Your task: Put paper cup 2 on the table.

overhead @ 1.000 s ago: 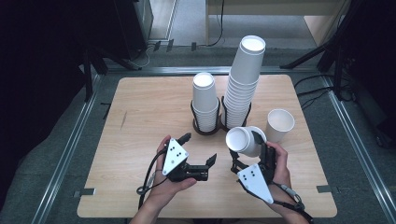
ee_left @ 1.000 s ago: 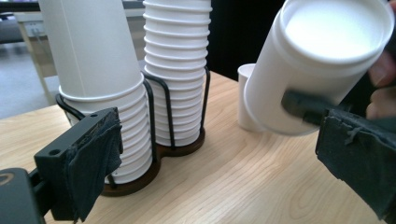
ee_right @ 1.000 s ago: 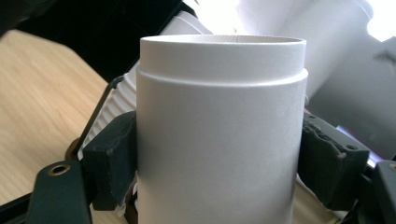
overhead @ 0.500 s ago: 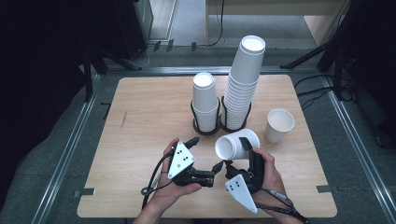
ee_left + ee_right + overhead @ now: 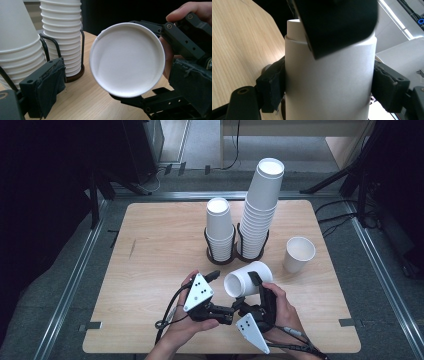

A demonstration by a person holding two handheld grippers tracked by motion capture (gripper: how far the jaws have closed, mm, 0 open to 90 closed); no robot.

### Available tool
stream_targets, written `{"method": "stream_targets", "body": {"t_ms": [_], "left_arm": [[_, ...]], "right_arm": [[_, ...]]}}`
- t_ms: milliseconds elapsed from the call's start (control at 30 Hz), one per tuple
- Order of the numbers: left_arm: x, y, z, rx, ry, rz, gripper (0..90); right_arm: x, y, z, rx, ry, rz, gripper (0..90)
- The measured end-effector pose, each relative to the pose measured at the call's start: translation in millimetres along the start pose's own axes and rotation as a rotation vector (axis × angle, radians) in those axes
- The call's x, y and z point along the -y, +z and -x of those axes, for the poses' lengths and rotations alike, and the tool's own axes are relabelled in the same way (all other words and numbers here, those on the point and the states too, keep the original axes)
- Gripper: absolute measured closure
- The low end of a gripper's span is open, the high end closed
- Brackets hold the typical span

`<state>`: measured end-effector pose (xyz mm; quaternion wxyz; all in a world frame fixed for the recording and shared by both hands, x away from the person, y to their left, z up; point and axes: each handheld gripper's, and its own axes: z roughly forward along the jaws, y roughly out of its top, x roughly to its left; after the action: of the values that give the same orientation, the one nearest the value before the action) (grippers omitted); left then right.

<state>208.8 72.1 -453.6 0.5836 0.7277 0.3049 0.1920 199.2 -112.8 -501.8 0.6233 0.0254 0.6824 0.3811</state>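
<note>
Cup (image 5: 247, 279) has been swung down and left from beside the stacks, now held sideways by right gripper (image 5: 250, 292), jaws clamped on it. Base faces left gripper (image 5: 227, 312), jaws spread, just beside it.

A white paper cup (image 5: 247, 277) lies on its side above the worktop (image 5: 150, 245), low and just right of centre in the high view, clamped at its wall by the right tool (image 5: 250, 292). Its open mouth faces lower left; in the left gripper view the round, empty inside sits mid-frame.
</note>
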Motion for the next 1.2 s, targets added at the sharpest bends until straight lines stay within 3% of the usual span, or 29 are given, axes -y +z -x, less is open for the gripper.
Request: {"method": "stream_targets", "body": {"t_ms": [500, 567, 933, 1200], "left_arm": [[-0.8, 3.1, 3.4, 0.014, -0.014, -0.034, 5.9], [-0.8, 3.9, 4.7, 0.003, -0.002, -0.044, 6.0], [-1.0, 4.6, 5.6, -0.019, -0.010, -0.053, 12.9], [-1.4, 4.7, 6.0, -0.017, -0.014, -0.062, 14.3]], "right_arm": [[-5.2, -2.6, -4.5, -0.029, -0.038, 0.035, 20.9], [-6.9, -3.0, -6.2, -0.032, -0.053, 0.043, 20.8], [-8.3, -4.0, -7.2, -0.043, -0.075, 0.053, 20.8], [-9.3, -4.3, -6.7, -0.034, -0.074, 0.057, 20.7]]}}
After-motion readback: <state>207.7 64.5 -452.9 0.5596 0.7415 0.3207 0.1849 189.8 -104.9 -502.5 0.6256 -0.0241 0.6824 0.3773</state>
